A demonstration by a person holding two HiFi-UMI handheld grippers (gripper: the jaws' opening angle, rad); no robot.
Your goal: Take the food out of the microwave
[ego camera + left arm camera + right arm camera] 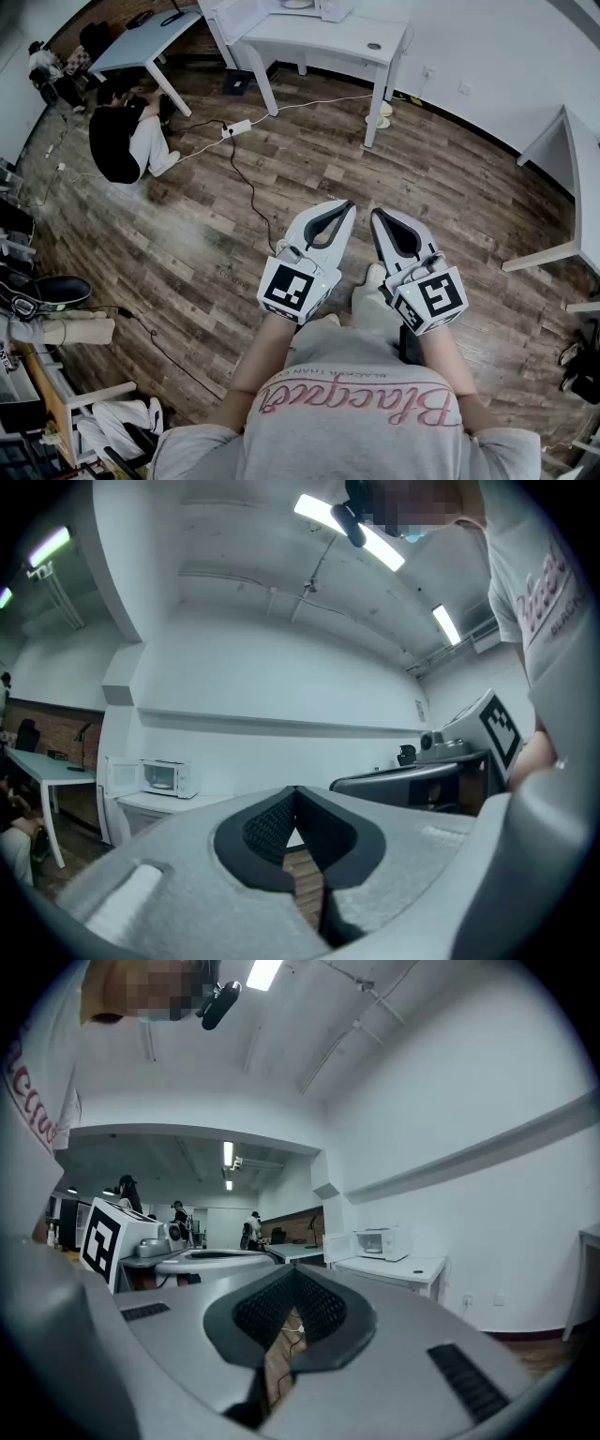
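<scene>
grippers: 2, left gripper [345, 208] and right gripper [377, 216]
marker cubes [292, 289]: 2, one per gripper
microwave [161, 778]: 1
tables: 3 in head view, white table [319, 42], grey table [141, 42], table at right [577, 150]
person on the floor [117, 141]: 1
people standing [251, 1227]: 3, far off in right gripper view
power strip [234, 128]: 1
</scene>
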